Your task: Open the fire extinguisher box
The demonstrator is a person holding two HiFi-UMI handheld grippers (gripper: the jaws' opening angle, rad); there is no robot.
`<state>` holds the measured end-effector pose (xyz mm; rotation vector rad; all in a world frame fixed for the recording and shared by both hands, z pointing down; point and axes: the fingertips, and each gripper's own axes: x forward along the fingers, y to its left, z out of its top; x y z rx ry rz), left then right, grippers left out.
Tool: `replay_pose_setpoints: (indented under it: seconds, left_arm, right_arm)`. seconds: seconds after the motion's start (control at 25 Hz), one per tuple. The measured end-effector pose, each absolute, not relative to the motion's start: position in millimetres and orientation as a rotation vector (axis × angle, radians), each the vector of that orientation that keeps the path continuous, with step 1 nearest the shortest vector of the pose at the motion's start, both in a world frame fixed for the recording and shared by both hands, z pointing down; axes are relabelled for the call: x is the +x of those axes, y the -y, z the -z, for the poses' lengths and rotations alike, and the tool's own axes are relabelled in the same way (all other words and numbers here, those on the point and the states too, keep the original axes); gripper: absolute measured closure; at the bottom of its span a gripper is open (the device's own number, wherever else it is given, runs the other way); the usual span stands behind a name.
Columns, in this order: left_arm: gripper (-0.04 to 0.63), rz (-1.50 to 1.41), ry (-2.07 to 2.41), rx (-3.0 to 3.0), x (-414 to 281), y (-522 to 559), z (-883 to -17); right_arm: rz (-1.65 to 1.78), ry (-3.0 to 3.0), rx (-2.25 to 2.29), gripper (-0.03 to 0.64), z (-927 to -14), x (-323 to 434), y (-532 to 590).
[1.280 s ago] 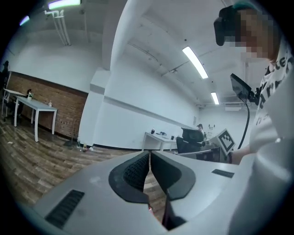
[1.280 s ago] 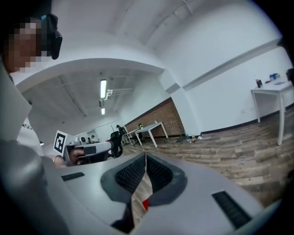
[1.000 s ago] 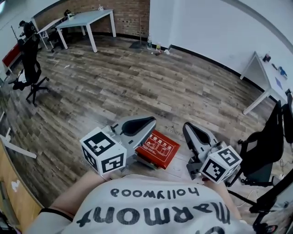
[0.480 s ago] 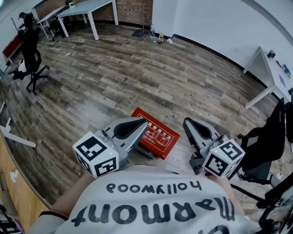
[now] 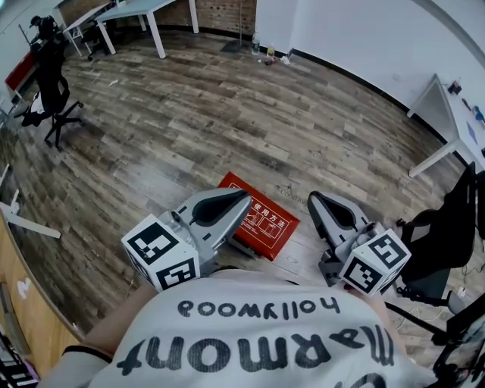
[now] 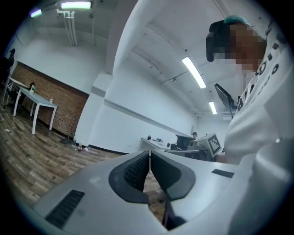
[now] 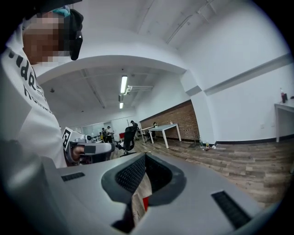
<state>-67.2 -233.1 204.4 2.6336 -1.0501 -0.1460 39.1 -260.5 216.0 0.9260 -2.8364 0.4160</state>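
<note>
Flat red rectangular fire extinguisher box point(image 5: 267, 225) on the floor: its near-left corner is hidden behind the grey left gripper point(image 5: 242, 200), and the white lid print is too small to read. Right gripper view: only a red sliver of the box point(image 7: 145, 203) shows under the jaws. White table point(image 5: 443, 125) cut off at the right edge.

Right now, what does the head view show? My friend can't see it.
A red fire extinguisher box lies flat on a wood floor, seen from above. The left gripper and right gripper are held near it, one at each side, jaws shut and empty. White tables and black office chairs stand farther off.
</note>
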Motion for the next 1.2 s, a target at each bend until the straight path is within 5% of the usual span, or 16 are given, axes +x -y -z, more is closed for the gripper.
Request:
replay_pose_setpoints:
  seconds: [1.2]
  left_arm:
    - [0.578,0.132,0.992,2.593,-90.3,216.8,-226.6]
  right_arm:
    - [-0.435,2.752,0.897,0.609,-245.2,14.0,244.3]
